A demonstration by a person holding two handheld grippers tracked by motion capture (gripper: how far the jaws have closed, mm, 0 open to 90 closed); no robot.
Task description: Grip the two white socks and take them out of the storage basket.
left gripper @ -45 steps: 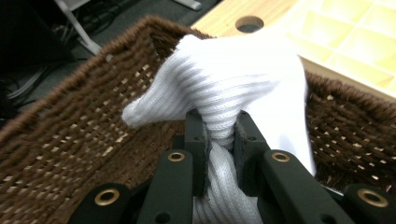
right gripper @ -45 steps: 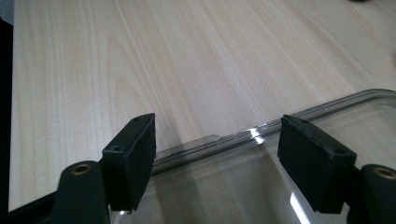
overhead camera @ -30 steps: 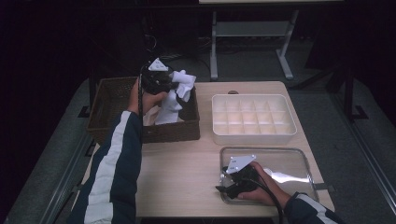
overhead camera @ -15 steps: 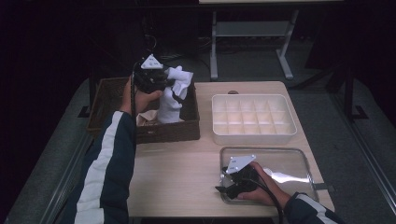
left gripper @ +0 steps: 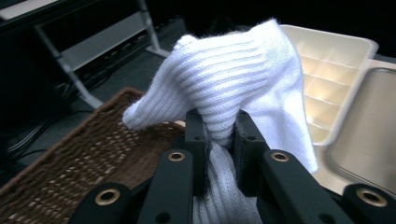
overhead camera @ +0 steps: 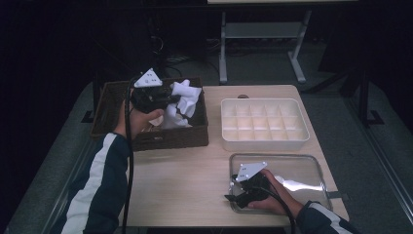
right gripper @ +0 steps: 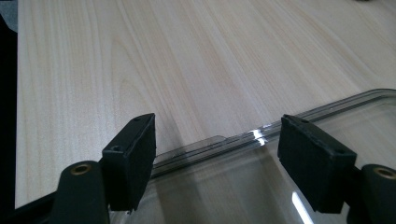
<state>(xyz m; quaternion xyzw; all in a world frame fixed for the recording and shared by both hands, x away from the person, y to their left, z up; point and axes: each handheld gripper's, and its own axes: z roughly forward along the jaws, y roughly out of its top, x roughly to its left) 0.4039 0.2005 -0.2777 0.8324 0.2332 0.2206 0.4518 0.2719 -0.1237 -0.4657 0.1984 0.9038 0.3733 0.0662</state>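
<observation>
A white ribbed sock [left gripper: 233,88] is pinched between the pads of the left gripper [left gripper: 219,135], its cloth bunched above the jaws and held over the wicker basket [overhead camera: 112,100]; more white cloth [overhead camera: 187,95] is seen in that basket, its pieces hard to tell apart. Right of the basket, the compartment tray [overhead camera: 264,124] is set. Nearer the person, the right gripper [right gripper: 215,161] is held spread, nothing between its jaws, over the near-left edge of the clear lid [right gripper: 261,186], which is cut off below
</observation>
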